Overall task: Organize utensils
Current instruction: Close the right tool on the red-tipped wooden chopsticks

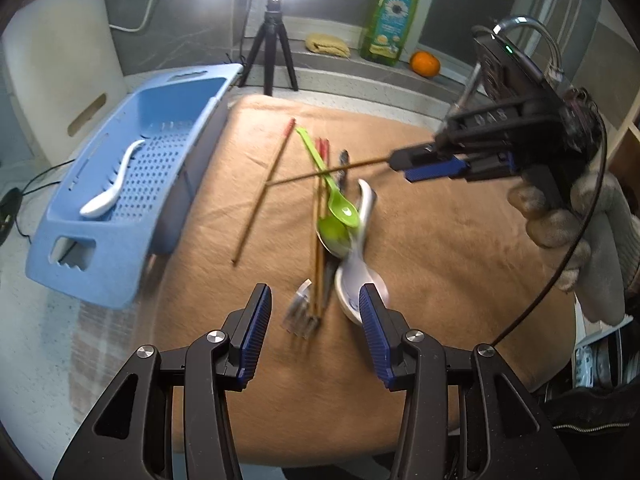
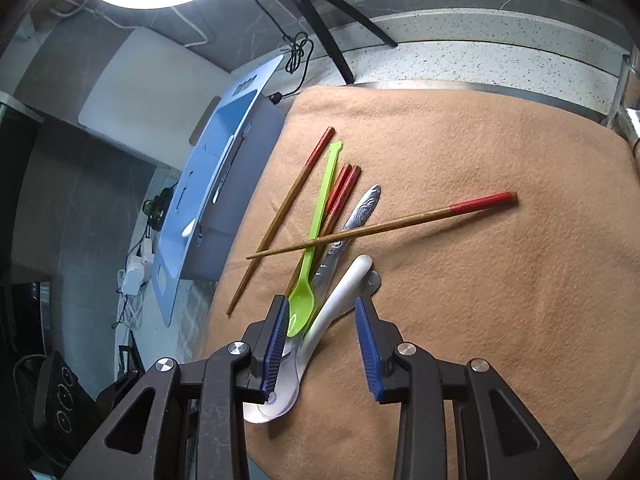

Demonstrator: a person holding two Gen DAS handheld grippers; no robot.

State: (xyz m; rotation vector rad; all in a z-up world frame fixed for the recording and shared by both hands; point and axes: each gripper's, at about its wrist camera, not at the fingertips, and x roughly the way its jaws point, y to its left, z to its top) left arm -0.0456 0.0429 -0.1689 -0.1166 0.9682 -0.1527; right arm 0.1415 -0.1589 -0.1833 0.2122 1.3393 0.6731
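— State of the left tongs [image 1: 314, 292]?

— Spread, pinching nothing; hanging low over the near end of the heap, right above a fork [image 1: 302, 314]; one blue pad in front of the bowl of the white spoon [image 1: 352, 280].

— And the right tongs [image 2: 320, 302]?

— Apart too (no pad seen pressing on anything); straddling the handle of that white spoon, with the bowl of the green spoon [image 2: 306, 304] just inside the left pad; touching or not, impossible to tell; gripped by a gloved hand [image 1: 568, 220] and tipped steeply downward.

— Whereabouts of the utensils?

— Mostly heaped together on the brown cloth [image 2: 480, 300]; green spoon lying lengthwise over a metal handle [image 2: 360, 212] and beside a pair of red-tipped chopsticks [image 2: 340, 192]; a single chopstick [image 2: 288, 208] just left of them, slanting the same way; a crossing chopstick [image 2: 380, 228] laid over the whole bundle, red end out to the right, thin end out to the left; from the left wrist view, red end hidden behind the right tongs.

— Anything sorted already?

— One white ladle spoon [image 1: 112, 188] inside the blue drainer basket [image 1: 100, 264], lying on the slotted floor; basket just beside the cloth's left edge.

— Further out?

— A white cutting board [image 1: 60, 60] leaning behind the basket; a black tripod [image 1: 272, 52] under a bright ring light; on the back ledge a folded yellow rag [image 1: 328, 45], a green bottle [image 1: 390, 20] and an orange [image 1: 425, 63].
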